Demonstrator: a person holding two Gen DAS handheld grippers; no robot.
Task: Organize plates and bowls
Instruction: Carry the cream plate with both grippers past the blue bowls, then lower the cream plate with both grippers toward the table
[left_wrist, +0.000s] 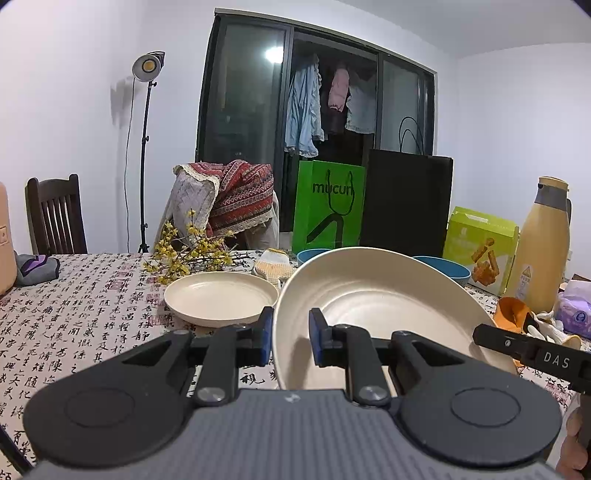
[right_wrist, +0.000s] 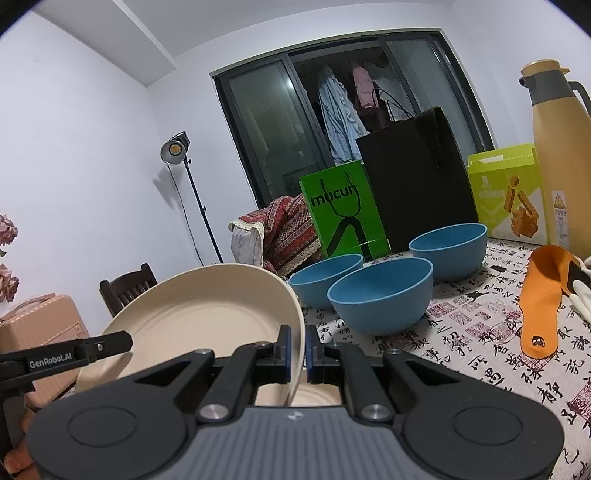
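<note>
Bowls, blue (right_wrist: 380, 295): three. Plates, cream (left_wrist: 221, 298): two, possibly more.

Right gripper (right_wrist: 297, 352) jaws clamp tilted cream plate (right_wrist: 192, 317) rim; three blue bowls (right_wrist: 380, 295) beyond.

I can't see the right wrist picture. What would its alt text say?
The right gripper is shut on the rim of a tilted cream plate, held above a table. Three blue bowls stand behind, an orange shoehorn to the right.
</note>
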